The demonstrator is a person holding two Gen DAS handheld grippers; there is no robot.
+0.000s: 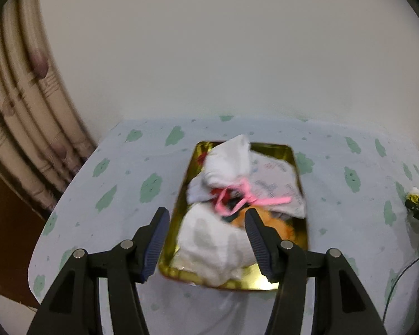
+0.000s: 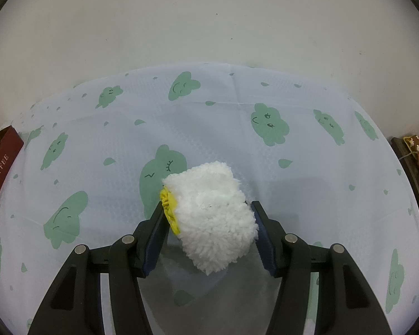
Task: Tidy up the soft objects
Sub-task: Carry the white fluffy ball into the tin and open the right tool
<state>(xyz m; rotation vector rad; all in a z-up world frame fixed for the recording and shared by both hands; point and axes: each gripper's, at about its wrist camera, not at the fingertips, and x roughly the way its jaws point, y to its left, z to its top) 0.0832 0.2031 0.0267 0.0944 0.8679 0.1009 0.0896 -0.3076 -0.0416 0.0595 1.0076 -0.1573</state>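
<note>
A plain off-white wall (image 2: 209,22) is rising straight ahead of both tongs, meeting the far edge of a table draped in a pale blue tablecloth (image 2: 307,167) that is showing green cloud faces and small droplets. Off to the left of the left tongs, a cream curtain (image 1: 22,117) with dark smudgy motifs is hanging in long folds beside the wall. Soft, even light is falling across the cloth, and dark wooden furniture (image 2: 416,167) is edging in at the far right.

Blurred soft heap (image 1: 231,195) hiding tin (image 1: 271,284) floor, maroon box (image 2: 0,167) cut off left
</note>
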